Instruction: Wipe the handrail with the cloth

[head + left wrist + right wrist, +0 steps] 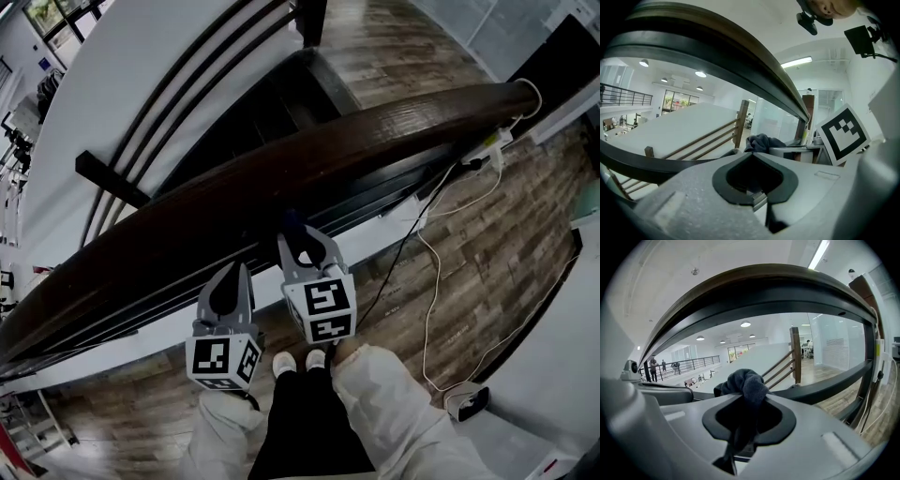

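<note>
Right jaws are clamped on the cloth — dark grey, bunched into a wad that sticks out past the tips of the right gripper. Left gripper: jaws together, nothing between them.

Head view: both grippers sit side by side just below the handrail, with the left one lower and nearer the person. The rail is dark brown wood, curved, running lower left to upper right, with dark bars under it. The cloth wad shows at the rail's near edge; can't tell if it touches.

Right gripper view: the rail arcs overhead and the cloth sits below its underside, with open background between them.

Left gripper view: the cloth is just beyond its tips, slightly right of centre, and the right gripper's marker cube is further right.

A white cable loops across the wood-plank floor. The person's shoes are right under the grippers.
</note>
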Action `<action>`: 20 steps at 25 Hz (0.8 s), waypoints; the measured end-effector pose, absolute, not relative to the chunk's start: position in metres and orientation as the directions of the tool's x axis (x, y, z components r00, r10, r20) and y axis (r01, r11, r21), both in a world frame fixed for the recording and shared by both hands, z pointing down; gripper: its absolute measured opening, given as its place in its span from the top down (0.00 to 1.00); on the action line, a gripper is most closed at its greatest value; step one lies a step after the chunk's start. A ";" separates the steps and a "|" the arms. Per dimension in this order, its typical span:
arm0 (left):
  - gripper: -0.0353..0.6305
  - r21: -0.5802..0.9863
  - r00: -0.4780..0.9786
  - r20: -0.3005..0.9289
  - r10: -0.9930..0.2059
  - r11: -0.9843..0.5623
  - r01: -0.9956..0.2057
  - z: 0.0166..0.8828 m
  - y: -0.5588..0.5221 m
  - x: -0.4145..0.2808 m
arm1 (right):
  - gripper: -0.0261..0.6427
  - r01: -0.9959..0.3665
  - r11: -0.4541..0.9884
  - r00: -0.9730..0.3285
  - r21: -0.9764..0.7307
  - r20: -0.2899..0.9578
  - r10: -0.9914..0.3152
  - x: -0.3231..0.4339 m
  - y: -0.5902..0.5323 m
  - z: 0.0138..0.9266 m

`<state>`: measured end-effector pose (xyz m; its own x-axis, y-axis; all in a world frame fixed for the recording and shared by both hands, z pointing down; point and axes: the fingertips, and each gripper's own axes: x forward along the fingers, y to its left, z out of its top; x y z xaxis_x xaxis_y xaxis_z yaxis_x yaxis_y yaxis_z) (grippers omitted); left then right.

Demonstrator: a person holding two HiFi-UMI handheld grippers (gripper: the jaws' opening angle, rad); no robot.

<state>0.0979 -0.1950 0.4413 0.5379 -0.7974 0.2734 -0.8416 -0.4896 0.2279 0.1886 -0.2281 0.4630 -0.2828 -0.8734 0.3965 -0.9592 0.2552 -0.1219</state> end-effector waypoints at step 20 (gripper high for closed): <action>0.95 0.205 0.525 0.287 -0.801 -0.484 -0.850 0.432 -0.211 0.160 | 0.86 -0.949 0.288 -0.316 -0.130 0.428 -0.847 0.253 -0.240 0.466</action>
